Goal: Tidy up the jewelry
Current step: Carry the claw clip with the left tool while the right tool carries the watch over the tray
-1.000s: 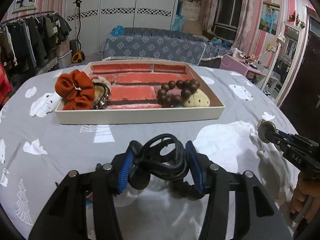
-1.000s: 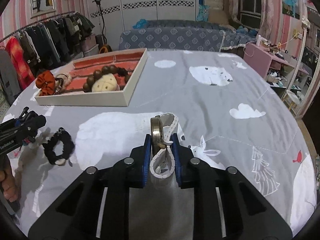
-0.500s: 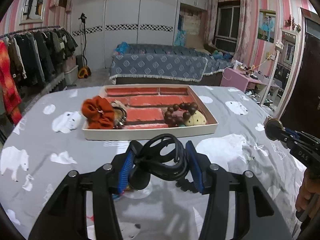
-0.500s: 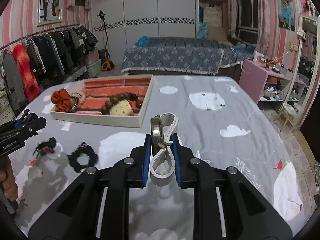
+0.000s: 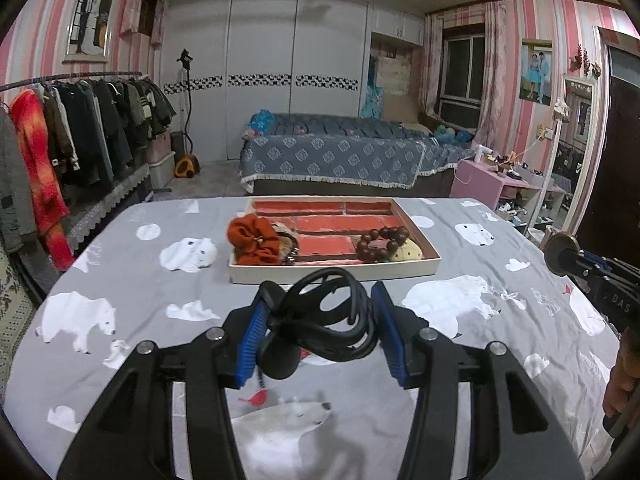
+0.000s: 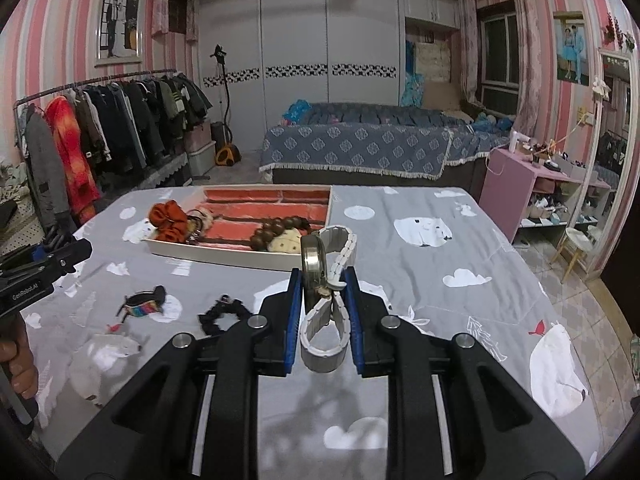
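— What's nearest, in the left gripper [image 5: 320, 334]?

— Its jaws are clamped on a black hair clip [image 5: 326, 326]. The clip sits between the blue pads, its loops poking up past the tips, above the grey bear-print table [image 5: 132, 280].

— And the right gripper [image 6: 323, 312]?

— Its jaws pinch a white-strapped watch [image 6: 326, 276]. The brass-rimmed case stands on edge against the left pad, the strap loops down between the fingers and curls up over the top.

— What lies on the cloth?

— From the right wrist view, a black scrunchie [image 6: 222, 314] just left of the fingers, and a small multicoloured clip [image 6: 142, 304] further left, both loose on the table and apart from each other.

— Then the tray [image 5: 336, 274]?

— Straight ahead of the left gripper, well short of the table's far edge. An orange scrunchie [image 5: 254, 240] sits at its left end, a brown bead bracelet [image 5: 380, 240] with a cream spotted piece [image 5: 406, 252] at the right. The red lining between and behind them is bare.

— Room to move?

— Open cloth between both grippers and the tray's near wall. Past the far edge stands a blue-covered bed [image 5: 344, 156].
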Available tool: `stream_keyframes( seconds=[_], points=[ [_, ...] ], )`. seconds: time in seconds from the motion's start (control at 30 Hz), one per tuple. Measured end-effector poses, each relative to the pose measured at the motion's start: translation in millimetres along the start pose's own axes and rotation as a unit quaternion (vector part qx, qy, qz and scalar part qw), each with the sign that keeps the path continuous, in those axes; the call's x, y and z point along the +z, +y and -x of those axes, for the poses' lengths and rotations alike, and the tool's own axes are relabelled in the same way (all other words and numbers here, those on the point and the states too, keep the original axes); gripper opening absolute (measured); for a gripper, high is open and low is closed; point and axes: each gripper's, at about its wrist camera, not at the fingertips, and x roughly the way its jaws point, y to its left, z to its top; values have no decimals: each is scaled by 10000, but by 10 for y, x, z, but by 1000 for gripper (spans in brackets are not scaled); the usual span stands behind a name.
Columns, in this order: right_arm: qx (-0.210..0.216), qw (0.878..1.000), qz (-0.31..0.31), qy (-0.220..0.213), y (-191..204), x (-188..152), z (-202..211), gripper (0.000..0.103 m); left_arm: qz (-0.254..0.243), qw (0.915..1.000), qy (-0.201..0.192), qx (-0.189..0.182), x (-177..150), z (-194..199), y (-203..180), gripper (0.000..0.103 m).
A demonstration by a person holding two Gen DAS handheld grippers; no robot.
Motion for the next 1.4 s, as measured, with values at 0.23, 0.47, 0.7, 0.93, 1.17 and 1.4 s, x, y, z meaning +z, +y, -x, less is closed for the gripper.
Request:
stream_keyframes(
  seconds=[0.23, 0.47, 0.7, 0.93, 1.17, 1.4],
  points=[
    [105, 9998, 118, -92, 224, 6, 160, 22, 35, 9998, -115, 156, -31, 205, 141, 50],
    [147, 9997, 189, -88, 333, 13, 168, 22, 59, 9998, -124, 153, -37, 206, 183, 50],
    [145, 9997, 191, -89, 347, 28, 137, 22, 28, 9998, -97, 147, -9, 141, 182, 50],
    [135, 9998, 133, -34, 313, 97, -7, 22, 18, 9998, -58, 169, 79, -32, 233, 50],
    [197, 9997, 128, 3, 302, 203, -212, 22, 17, 9998, -52, 208, 233, -222, 301, 50],
    [280, 9995, 160, -3, 327, 374, -535, 22, 10, 9997, -59, 254, 481, -562, 323, 50]
  ],
)
